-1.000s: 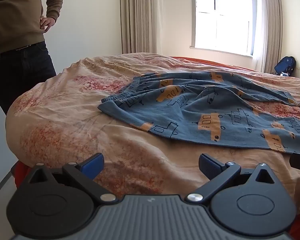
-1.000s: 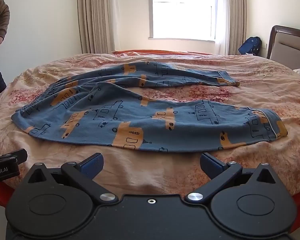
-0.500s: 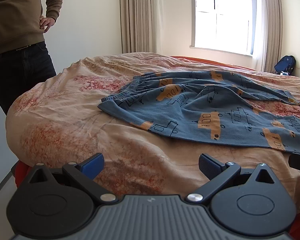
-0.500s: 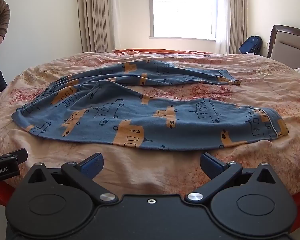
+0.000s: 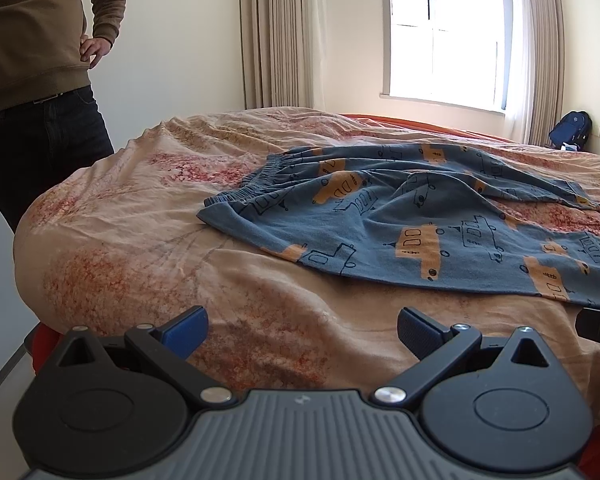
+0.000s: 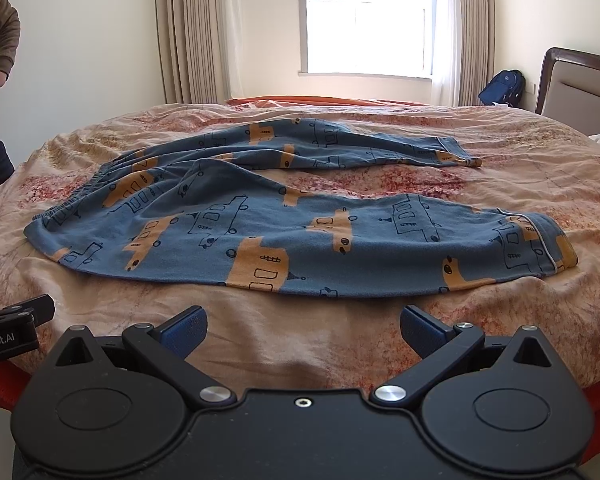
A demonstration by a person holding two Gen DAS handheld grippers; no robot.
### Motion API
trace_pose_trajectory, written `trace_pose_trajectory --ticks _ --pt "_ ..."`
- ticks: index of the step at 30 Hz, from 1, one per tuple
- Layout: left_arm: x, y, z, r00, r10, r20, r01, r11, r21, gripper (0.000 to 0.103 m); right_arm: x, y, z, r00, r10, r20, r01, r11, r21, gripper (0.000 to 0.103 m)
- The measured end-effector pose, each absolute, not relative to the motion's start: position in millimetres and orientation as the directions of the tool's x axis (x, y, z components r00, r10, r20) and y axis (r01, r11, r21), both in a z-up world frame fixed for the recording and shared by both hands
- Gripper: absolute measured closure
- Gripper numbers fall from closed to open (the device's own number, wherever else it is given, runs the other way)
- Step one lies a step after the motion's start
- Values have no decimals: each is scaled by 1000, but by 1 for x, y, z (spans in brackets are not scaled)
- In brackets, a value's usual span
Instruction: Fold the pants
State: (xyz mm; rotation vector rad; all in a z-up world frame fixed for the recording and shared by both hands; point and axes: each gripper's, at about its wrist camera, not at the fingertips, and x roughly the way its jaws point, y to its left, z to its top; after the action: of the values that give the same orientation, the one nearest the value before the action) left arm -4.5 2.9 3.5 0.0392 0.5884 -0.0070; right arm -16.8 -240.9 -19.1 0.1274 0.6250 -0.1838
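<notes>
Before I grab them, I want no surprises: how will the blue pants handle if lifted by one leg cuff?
The pants lie rumpled and thin on the bedspread, so they will likely hang limp and feel light. The other leg would probably drag behind. The soft knit looks unlikely to slip.

"Robot.AI" on left hand-held gripper (image 6: 4, 330)

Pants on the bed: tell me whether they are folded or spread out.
Spread out, not folded. The pants lie flat on the bedspread, the two legs apart with bedspread showing between them. Both the left gripper and right gripper are open and empty.
</notes>
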Motion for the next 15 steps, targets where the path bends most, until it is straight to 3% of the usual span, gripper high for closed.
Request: trace_pose_trajectory --ticks 15 --pt "-6 2 4 832 24 -555 1 999 44 0 -19 -241 -19 797 -124 -591 206 976 72 0"
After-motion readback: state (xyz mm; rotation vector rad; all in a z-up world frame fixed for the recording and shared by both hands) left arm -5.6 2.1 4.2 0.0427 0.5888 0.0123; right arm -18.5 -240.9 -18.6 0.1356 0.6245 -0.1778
